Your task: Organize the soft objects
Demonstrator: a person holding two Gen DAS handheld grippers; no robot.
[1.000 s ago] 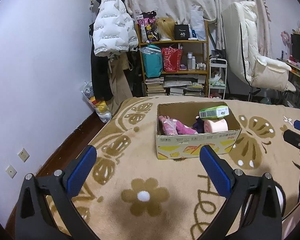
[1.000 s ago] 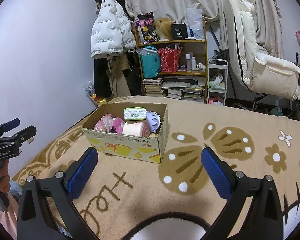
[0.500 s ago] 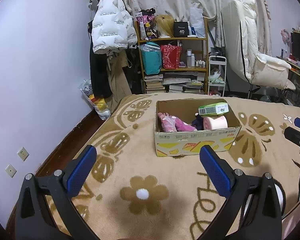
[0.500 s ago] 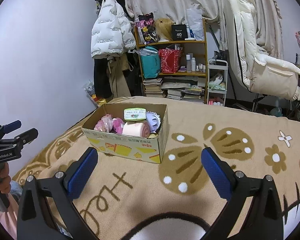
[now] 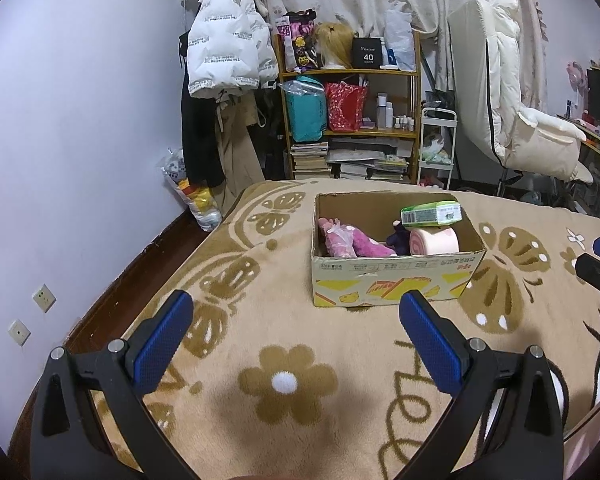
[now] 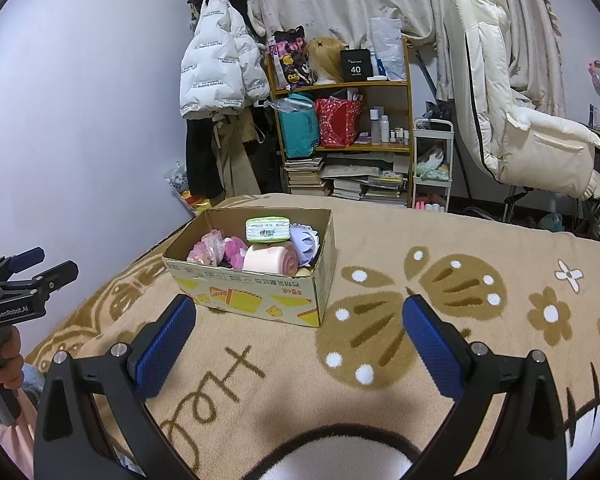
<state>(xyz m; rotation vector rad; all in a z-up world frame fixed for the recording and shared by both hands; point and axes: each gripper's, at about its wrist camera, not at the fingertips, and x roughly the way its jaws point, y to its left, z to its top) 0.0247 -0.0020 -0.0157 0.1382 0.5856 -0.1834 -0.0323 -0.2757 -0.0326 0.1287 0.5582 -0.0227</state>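
A cardboard box sits on a tan blanket with brown flowers. Inside the box are a pink roll, a green pack resting on top of the roll, and pink fluffy things at the left end. The left claw hangs over the blanket, near side of the box, its blue pads wide apart and holding nothing. The right claw is also wide apart and holds nothing. A shelf stands far behind.

The cardboard box of soft items sits beyond the empty, spread right gripper.
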